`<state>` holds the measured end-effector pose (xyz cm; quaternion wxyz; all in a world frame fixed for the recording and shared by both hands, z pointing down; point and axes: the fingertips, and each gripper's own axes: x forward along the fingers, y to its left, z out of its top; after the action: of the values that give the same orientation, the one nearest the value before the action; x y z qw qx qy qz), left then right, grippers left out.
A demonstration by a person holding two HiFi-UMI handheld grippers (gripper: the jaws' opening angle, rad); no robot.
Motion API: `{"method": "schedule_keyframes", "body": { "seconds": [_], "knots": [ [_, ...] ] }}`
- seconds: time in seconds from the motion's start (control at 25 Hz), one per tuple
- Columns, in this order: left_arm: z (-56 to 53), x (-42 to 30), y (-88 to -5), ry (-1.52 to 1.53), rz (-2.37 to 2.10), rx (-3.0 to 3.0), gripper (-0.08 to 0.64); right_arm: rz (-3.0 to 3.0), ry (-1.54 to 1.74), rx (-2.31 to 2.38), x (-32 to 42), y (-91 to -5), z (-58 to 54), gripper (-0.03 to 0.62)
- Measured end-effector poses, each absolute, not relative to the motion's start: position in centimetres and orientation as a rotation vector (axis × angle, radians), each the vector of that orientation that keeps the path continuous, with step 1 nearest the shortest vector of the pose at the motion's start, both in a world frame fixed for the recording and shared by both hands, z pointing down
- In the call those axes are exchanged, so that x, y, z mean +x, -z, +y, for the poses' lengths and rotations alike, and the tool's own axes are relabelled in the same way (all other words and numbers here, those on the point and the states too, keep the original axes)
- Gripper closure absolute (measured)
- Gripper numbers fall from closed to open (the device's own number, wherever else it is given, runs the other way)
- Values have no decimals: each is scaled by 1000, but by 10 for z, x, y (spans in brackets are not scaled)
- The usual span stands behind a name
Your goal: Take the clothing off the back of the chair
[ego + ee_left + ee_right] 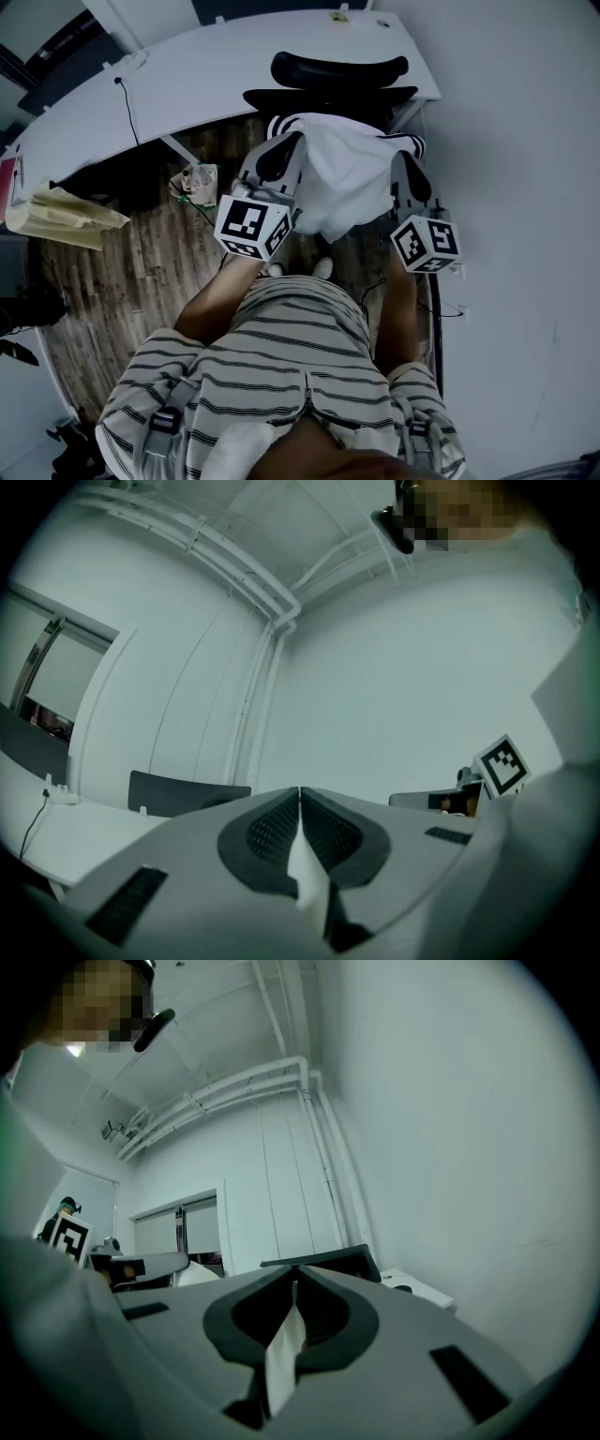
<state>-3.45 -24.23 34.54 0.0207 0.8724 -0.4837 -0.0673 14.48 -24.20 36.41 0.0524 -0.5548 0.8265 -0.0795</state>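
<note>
From left to right in the head view: a tan paper bag [58, 217] lies on the wood-plank floor [122, 281] below the curved white desk [234, 56]. The left tongs [292, 142] are closed on the left edge of the white garment [349, 178]. The left gripper view shows a strip of white cloth pinched between the ribbed dark pads, which meet just above it. The garment, with black stripes at its far edge, hangs spread between the two tongs, just in front of the black office chair [339, 81]. Whether it touches the chair cannot be told. The right tongs [399, 156] are likewise clamped on the garment's right edge, and a white fold stands between their pads in the right gripper view.
</note>
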Motion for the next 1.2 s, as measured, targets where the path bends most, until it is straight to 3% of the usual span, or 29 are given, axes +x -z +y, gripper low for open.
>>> {"method": "schedule_keyframes", "body": {
  "seconds": [1.2],
  "knots": [
    [-204,-35,-396,137,-1529,2687,532,2448,154,-1818,140,-408,-191,561]
  ]
}}
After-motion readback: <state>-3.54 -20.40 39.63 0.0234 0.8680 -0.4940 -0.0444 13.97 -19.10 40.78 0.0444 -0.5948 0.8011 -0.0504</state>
